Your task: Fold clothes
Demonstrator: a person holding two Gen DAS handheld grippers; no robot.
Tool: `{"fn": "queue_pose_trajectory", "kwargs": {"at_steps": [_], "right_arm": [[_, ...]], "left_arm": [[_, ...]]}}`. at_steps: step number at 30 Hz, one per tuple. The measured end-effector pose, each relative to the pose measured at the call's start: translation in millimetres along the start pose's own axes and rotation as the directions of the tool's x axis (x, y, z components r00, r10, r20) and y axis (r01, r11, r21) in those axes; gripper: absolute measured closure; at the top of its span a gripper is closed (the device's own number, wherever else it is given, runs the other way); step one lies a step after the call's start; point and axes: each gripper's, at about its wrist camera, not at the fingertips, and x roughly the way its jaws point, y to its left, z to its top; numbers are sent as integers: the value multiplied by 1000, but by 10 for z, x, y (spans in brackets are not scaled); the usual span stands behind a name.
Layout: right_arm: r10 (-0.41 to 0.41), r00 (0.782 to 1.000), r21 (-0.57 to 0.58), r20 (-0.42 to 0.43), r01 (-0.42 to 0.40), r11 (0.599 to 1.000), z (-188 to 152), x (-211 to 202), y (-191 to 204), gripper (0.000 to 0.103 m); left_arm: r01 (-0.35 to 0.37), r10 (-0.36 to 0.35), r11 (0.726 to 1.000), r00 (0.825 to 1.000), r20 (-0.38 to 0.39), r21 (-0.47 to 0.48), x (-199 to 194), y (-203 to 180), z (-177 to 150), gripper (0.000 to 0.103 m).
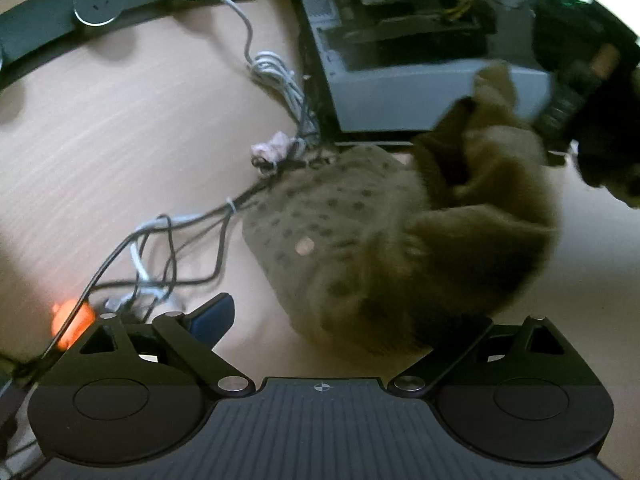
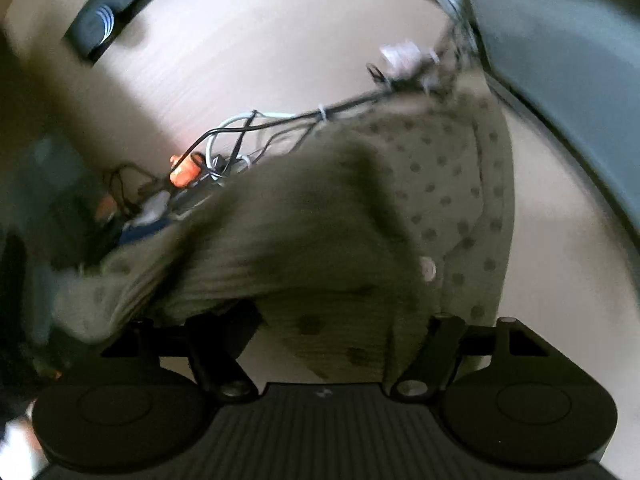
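An olive-grey garment with dark dots lies bunched on the light wooden table. My left gripper is open at the garment's near edge. Its blue-padded left finger is over bare table and its right finger touches the cloth. At the upper right, one part of the cloth rises toward my right gripper. In the right wrist view the garment drapes blurred across my right gripper. Those jaws stand apart with cloth between them, and the fingertips are hidden.
Tangled black and white cables with an orange piece lie left of the garment. A grey computer case stands behind it. A dark socket rail runs along the far edge. Bare table lies at the left.
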Motion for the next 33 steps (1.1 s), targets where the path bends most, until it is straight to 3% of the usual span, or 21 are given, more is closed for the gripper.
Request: {"fn": "queue_pose_trajectory", "kwargs": {"at_steps": [1, 3, 5, 9, 13, 21, 25, 29, 33], "right_arm": [[-18, 1000, -60, 18, 19, 998, 4, -33, 46, 38], [-55, 997, -178, 53, 64, 982, 8, -59, 157, 42], [-79, 994, -263, 77, 96, 960, 18, -72, 232, 52], [-45, 998, -246, 45, 55, 968, 39, -102, 223, 65], [-7, 1000, -226, 7, 9, 974, -52, -229, 316, 72], [141, 984, -272, -106, -166, 948, -324, -931, 739, 75], [186, 981, -273, -58, -194, 942, -219, -1123, 743, 75], [108, 993, -260, 48, -92, 961, 47, -786, 536, 75], [-72, 994, -256, 84, 91, 962, 178, -192, 284, 69]], "left_arm": [[5, -5, 1000, 1000, 4, -5, 32, 3, 19, 24], [15, -15, 1000, 1000, 12, -16, 95, 10, 57, 33], [26, -25, 999, 999, 21, -26, 158, 17, 95, 43], [46, -45, 998, 998, 38, -47, 285, 31, 170, 61], [67, -64, 993, 997, 34, -101, 206, 15, 185, 70], [161, -160, 976, 987, 15, -149, -656, -180, 155, 71], [170, -167, 970, 985, 32, -172, -1032, -159, 203, 66], [56, -51, 979, 998, 30, -195, -773, -14, 358, 61], [-52, 52, 945, 999, -8, -323, -148, 276, 496, 46]]}}
